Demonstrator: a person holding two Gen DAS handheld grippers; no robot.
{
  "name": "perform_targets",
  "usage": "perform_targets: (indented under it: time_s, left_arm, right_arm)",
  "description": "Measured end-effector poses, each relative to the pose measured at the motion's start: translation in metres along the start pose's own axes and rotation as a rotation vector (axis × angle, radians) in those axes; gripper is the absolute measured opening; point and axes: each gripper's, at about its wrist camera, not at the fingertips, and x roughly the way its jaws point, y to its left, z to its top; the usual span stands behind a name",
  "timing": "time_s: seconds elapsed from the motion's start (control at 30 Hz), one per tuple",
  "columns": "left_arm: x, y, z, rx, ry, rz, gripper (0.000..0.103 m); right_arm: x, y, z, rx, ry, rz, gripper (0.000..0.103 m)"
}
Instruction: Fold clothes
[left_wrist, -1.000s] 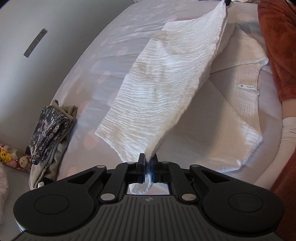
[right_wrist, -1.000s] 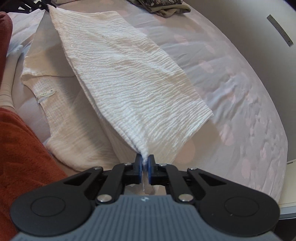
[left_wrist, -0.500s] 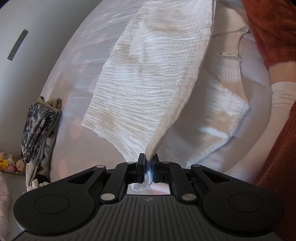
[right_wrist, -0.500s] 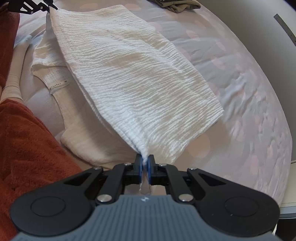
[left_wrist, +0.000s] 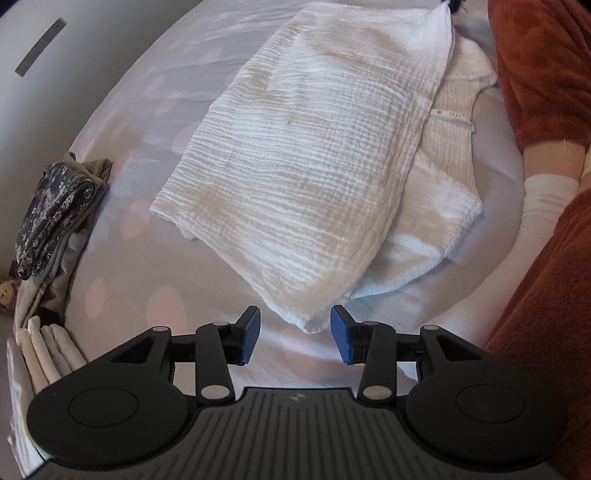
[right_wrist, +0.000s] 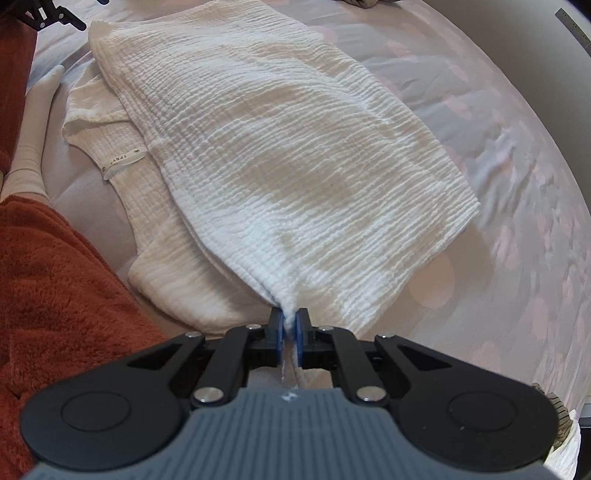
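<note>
On the bed, left wrist view: my left gripper (left_wrist: 294, 334) has its jaws opening, nothing pinched; the near corner of the white crinkle top (left_wrist: 317, 155) lies on the sheet between the blue pads, untouched. Folded flap lies over the lower layer, neck label (left_wrist: 451, 115) showing at right. Pale spotted bedsheet (left_wrist: 147, 122) underneath. Folded dark floral garment (left_wrist: 51, 218) at far left, well apart. Person's rust-coloured sleeve (left_wrist: 546, 74) at right edge.

Right wrist view: my right gripper (right_wrist: 290, 334) has its jaws just beginning to open, but a bunched corner of the top (right_wrist: 295, 147) is pinched between the pads. Cloth fans away from the grip and lies flat on the sheet. Left gripper's tip probably the black thing top left, too small to be sure.

Handling: light, soft gauze, limp, no stiffness; drapes and bunches easily, crinkle gives decent friction. Best held at corners or hem edges, both layers together, or the fold skews.
</note>
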Motion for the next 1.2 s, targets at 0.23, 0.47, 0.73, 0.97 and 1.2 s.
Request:
perform_targets:
  time_s: [0.23,0.47,0.73,0.97,1.2]
  left_arm:
    - [-0.005,0.047,0.012,-0.210,-0.059,0.017,0.041]
    - [0.023,0.093,0.031,-0.467,-0.133,0.029,0.042]
    - [0.084,0.142,0.042,-0.738,-0.181,0.027,0.049]
    - [0.139,0.155,0.042,-0.843,-0.159,-0.032,0.049]
    - [0.161,0.144,0.051,-0.851,-0.184,-0.051,0.029]
  right_arm:
    - [-0.018,-0.022,0.003,0.069,-0.049,0.041,0.037]
    - [-0.016,-0.083,0.011,0.343,-0.145,-0.032,0.039]
    - [0.036,-0.158,0.019,0.733,-0.248,-0.068,0.061]
    - [0.088,-0.202,0.027,0.933,-0.271,0.000,0.062]
    - [0.125,-0.193,0.037,0.928,-0.238,0.075,0.034]
